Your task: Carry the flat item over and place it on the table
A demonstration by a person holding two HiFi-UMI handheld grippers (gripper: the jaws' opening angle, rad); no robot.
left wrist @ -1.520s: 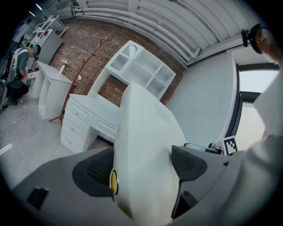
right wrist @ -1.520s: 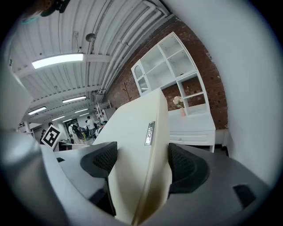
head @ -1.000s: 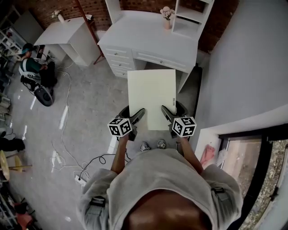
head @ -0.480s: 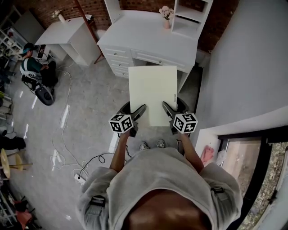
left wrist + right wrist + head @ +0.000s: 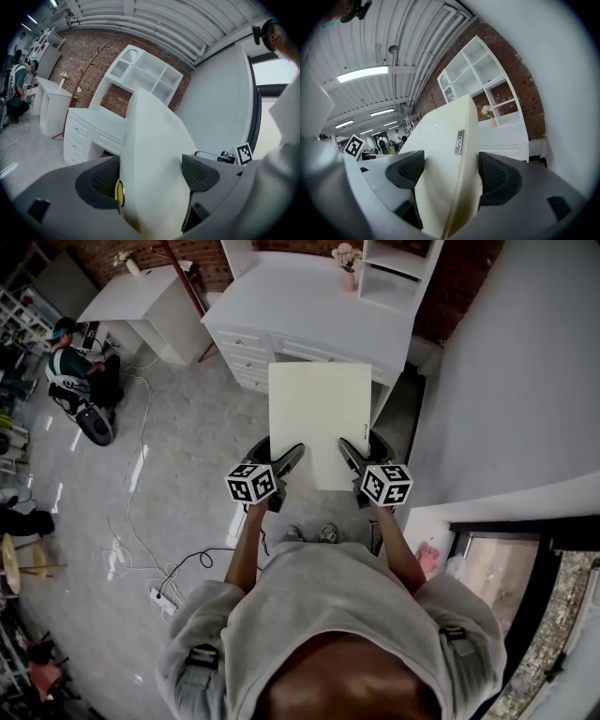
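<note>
Panel: cream flat panel (image 5: 319, 423) is hanging level in the air on the near side of the white tabletop (image 5: 309, 306). Its far edge is lining up with the tabletop's front edge in the head view, and it is not yet resting there.
Left gripper: left gripper (image 5: 287, 463) is clenching the panel's left side, at the end farthest from the tabletop, with one jaw on each face.
Right gripper: right gripper (image 5: 349, 457) is clamping the opposite side the same way, just short of a small label (image 5: 459, 142) on that edge.
Reason for the hold: matched grips on both sides are probably stopping the board from twisting or sagging. They are also leaving the end facing the tabletop free to land first.
Tabletop: a vase of flowers (image 5: 348, 268) is standing at its back, so the front part looks the likelier landing spot.
Stage: carrying is nearly over, and lowering is likely coming next.
Risk: uneven release could be tipping one corner down.
</note>
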